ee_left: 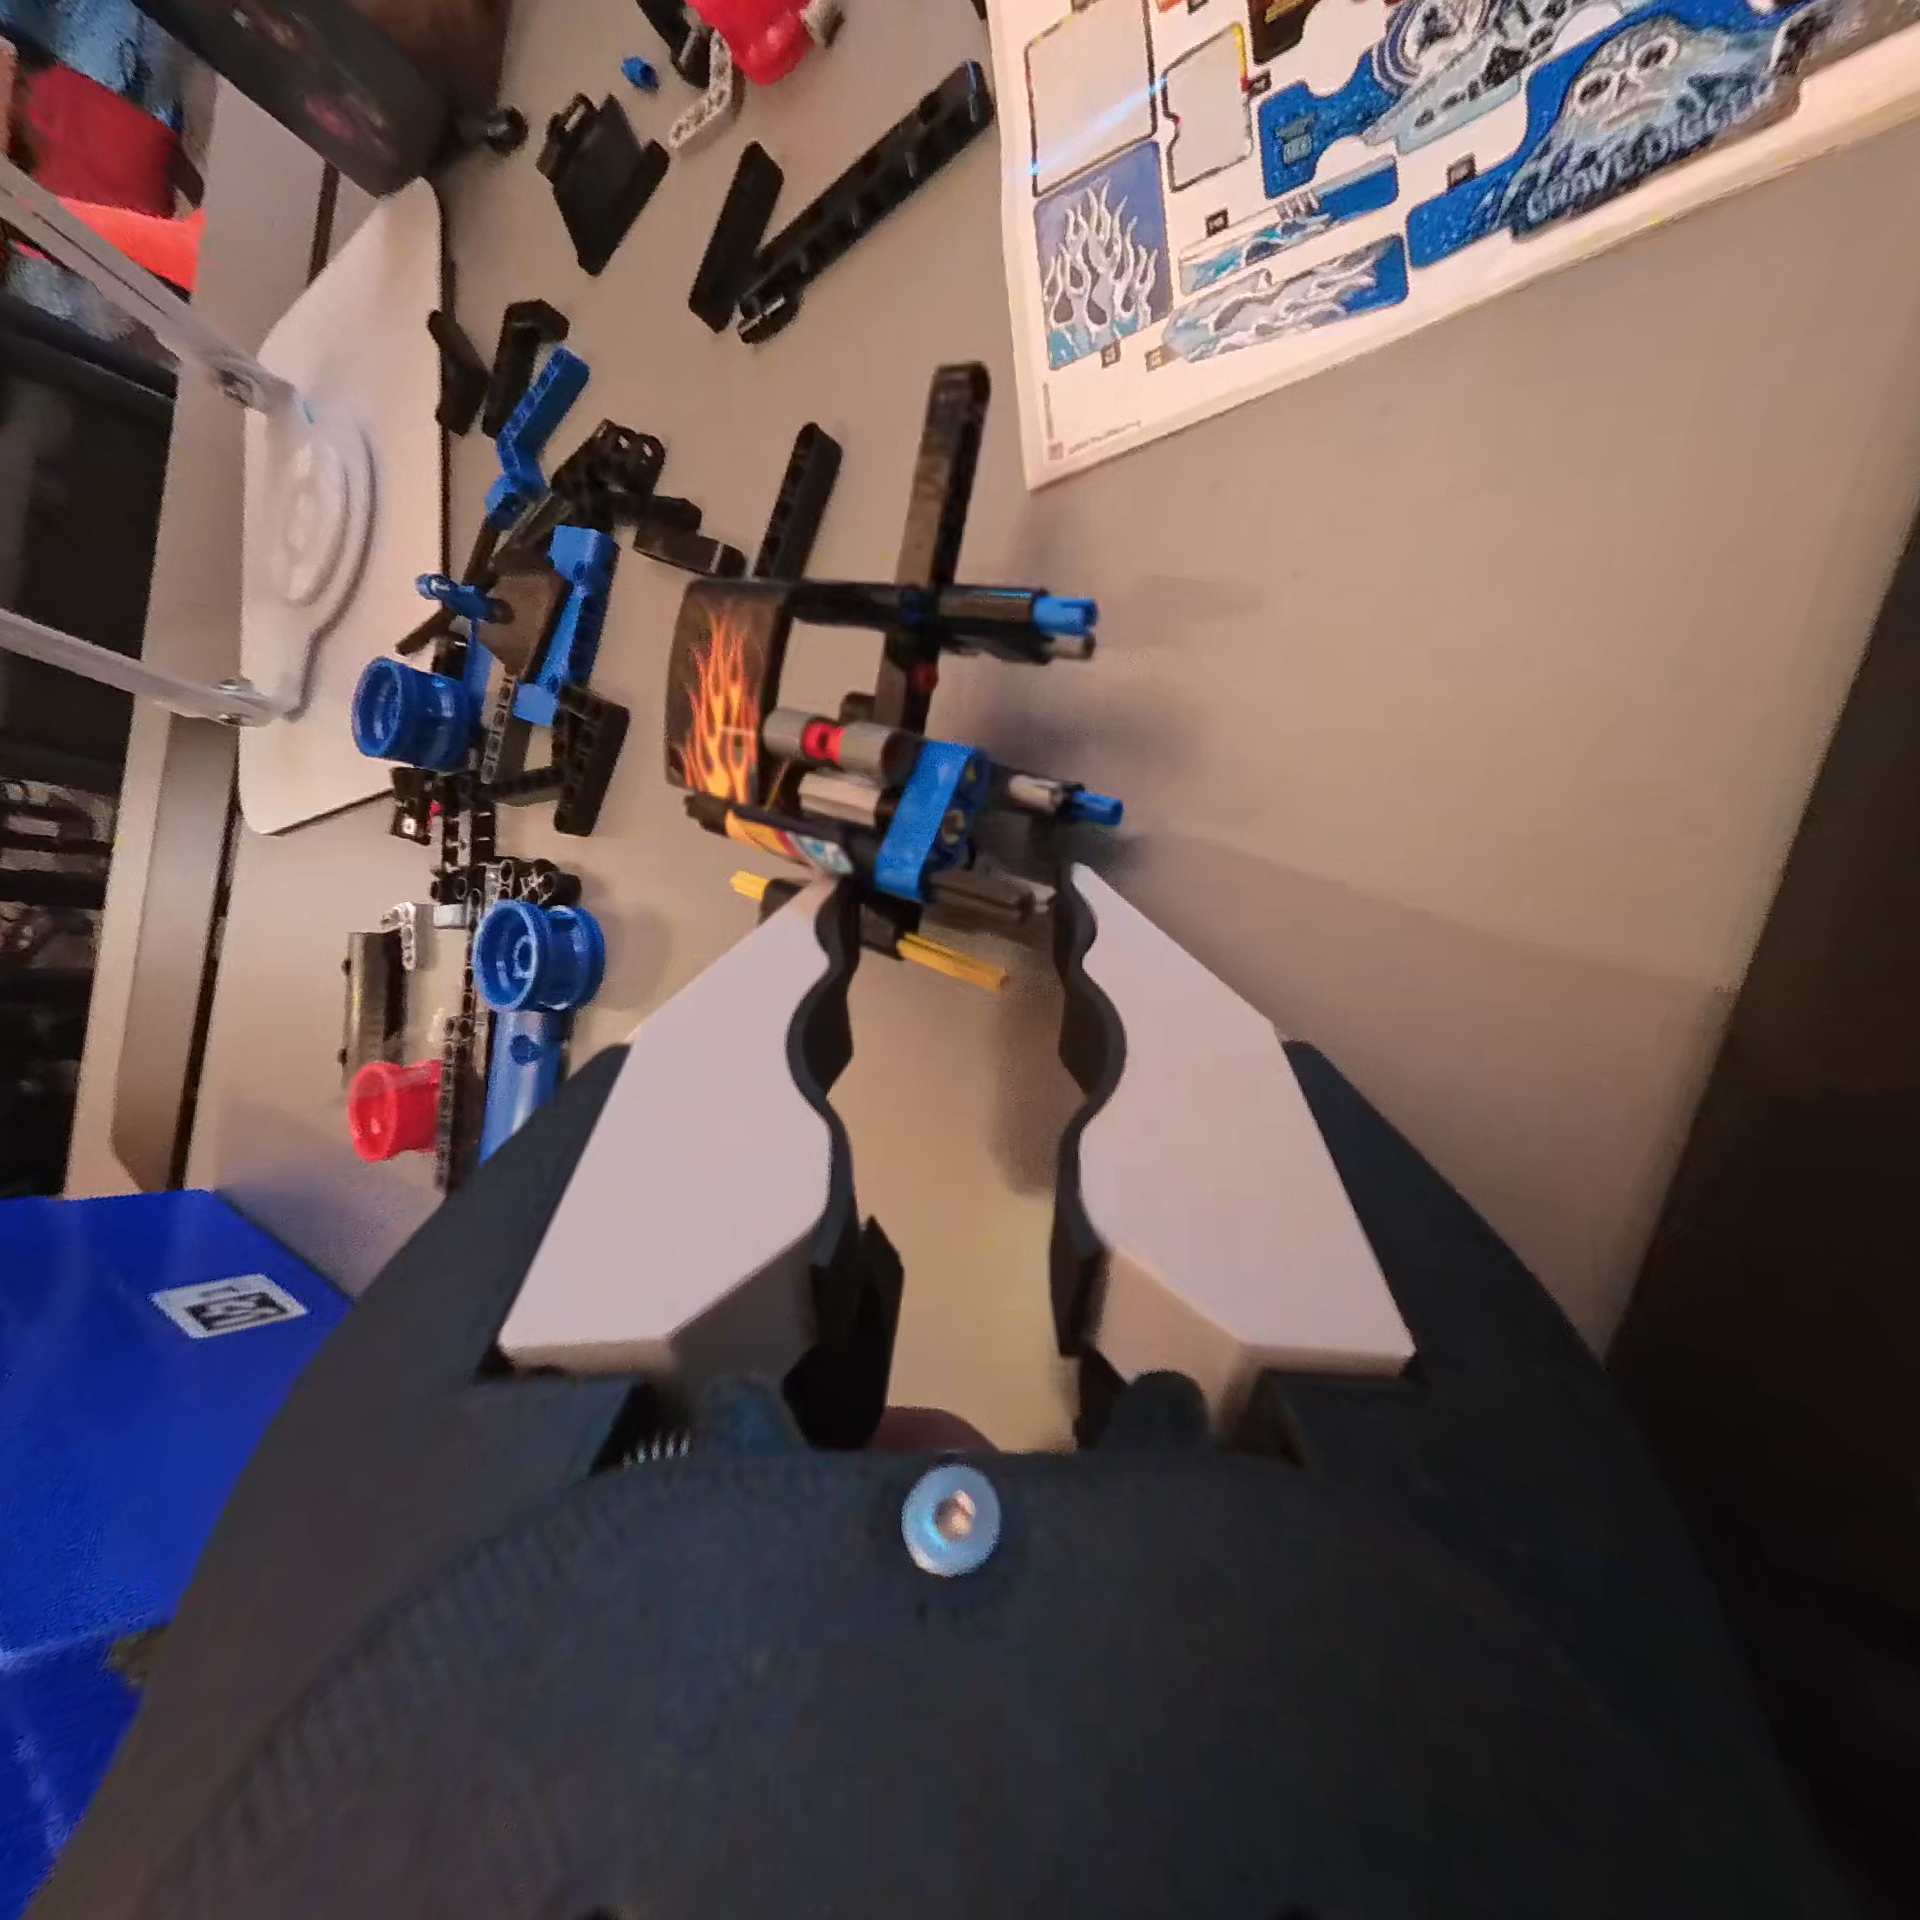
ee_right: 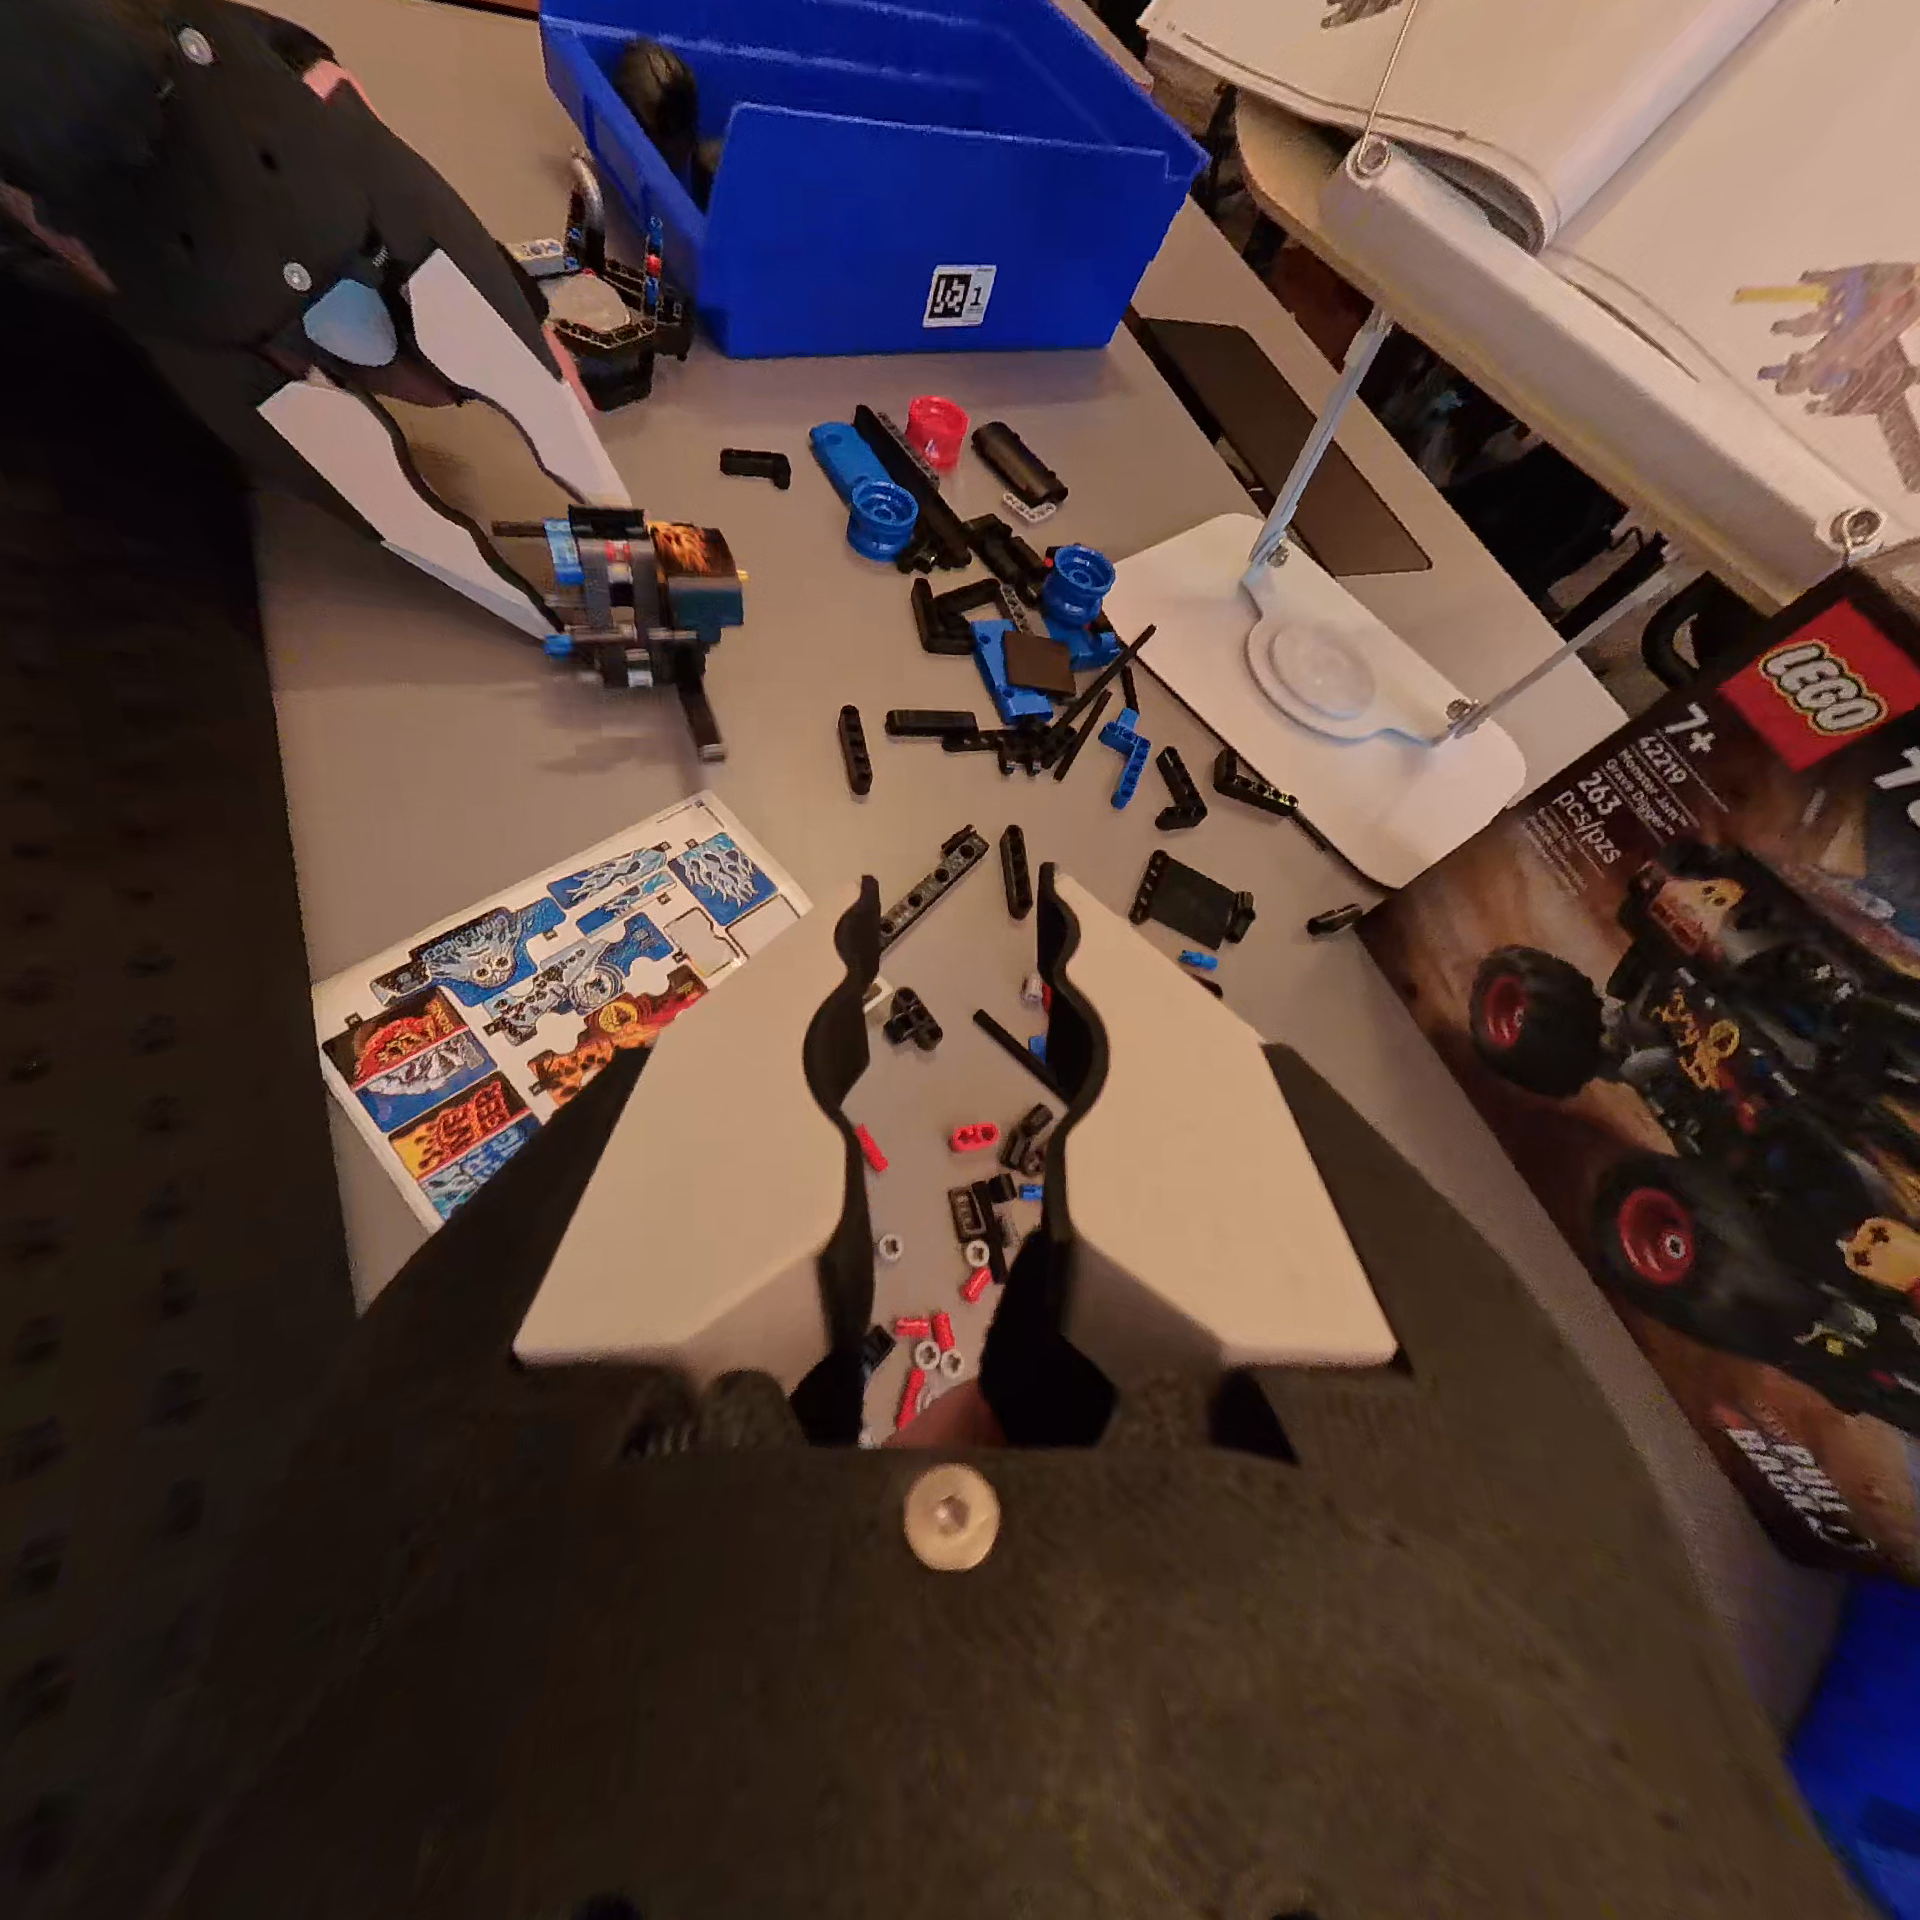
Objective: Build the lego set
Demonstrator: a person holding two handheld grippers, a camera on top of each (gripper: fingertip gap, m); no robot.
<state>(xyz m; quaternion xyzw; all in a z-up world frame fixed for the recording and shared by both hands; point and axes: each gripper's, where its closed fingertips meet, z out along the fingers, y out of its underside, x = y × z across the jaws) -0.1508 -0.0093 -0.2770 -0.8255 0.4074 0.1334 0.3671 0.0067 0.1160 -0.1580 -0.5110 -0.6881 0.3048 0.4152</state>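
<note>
Holding the half-built truck frame [ee_left: 883, 748] at its near end, the left gripper [ee_left: 945, 904] keeps it propped on the grey table [ee_left: 1455, 727], probably so the free end stays open for the next piece. Its jaws are closed down onto the frame's blue and black bars, with only the model between the tips. Beside the frame, away from the sticker sheet [ee_left: 1351, 187], lie blue wheel hubs [ee_left: 416, 712] and black beams. The right gripper [ee_right: 951, 904] hovers over the loose parts on the other side of the sticker sheet from the frame, jaws parted a little and gripping nothing; small red pins [ee_right: 971, 1138] and black connectors [ee_right: 914, 1018] lie beneath it. My guess is it is choosing a piece to add
</note>
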